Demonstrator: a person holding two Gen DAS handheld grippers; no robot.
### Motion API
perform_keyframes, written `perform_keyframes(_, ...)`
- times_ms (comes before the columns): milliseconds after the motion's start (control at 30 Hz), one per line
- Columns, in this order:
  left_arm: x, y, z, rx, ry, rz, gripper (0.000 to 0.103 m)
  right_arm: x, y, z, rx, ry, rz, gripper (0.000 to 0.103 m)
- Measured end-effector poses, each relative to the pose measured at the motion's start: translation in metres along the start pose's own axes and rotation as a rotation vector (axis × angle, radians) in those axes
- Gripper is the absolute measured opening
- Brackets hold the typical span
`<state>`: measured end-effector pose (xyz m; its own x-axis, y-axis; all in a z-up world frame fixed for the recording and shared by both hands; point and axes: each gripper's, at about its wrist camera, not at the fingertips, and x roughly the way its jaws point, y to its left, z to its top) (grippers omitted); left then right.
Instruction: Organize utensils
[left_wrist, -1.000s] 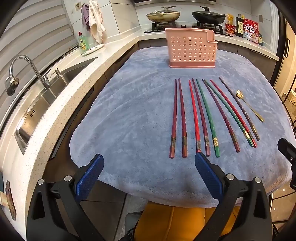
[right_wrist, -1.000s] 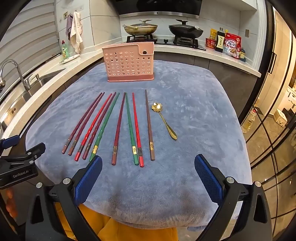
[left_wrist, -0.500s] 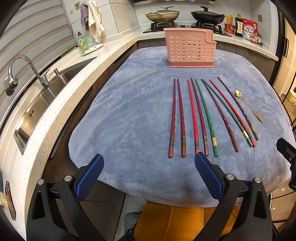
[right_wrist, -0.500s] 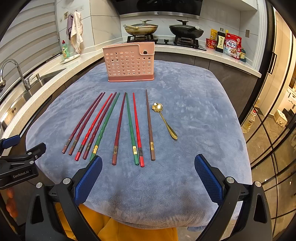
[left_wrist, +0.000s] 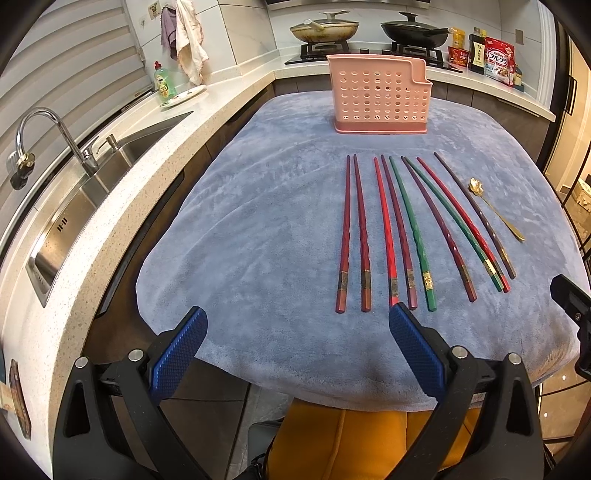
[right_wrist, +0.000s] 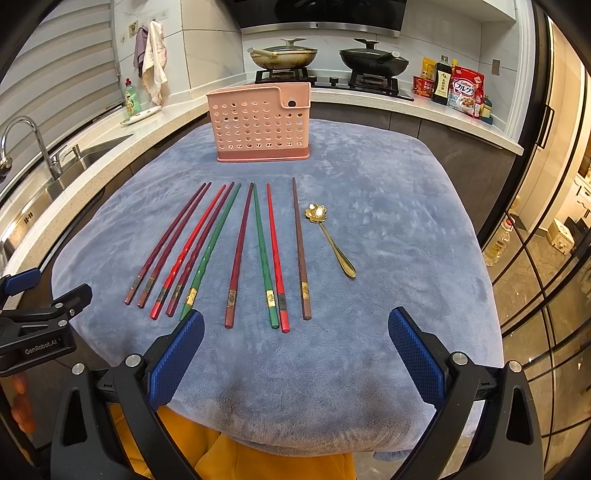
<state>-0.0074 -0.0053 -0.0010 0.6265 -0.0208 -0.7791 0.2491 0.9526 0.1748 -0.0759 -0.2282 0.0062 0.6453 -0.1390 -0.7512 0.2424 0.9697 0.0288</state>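
Chopsticks (right_wrist: 236, 254) + spoon (right_wrist: 330, 240) lie flat on bench (right_wrist: 406, 221), holder (right_wrist: 260, 123) behind, nothing in it. Both grippers (left_wrist: 297, 350) (right_wrist: 295, 350) spread wide, empty — pick one stick near its butt end, lift level, no rush.

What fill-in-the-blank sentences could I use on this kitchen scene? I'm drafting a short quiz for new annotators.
1. The chopsticks lie side by side on a ____ towel.
2. The holder at the far end of the towel is ____ in colour.
3. The gold spoon lies to the ____ of the row of chopsticks.
4. The left gripper and the right gripper are both ____, holding nothing.

Missing words: blue-grey; pink; right; open
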Motion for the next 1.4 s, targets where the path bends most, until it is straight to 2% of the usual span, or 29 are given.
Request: perform_keyframes(1400, 0.0037, 0.0042, -0.001, -0.007, 0.012, -0.013, 0.094, 0.0016, 0.0012, -0.0024, 0.009, 0.009, 0.002, 0.096)
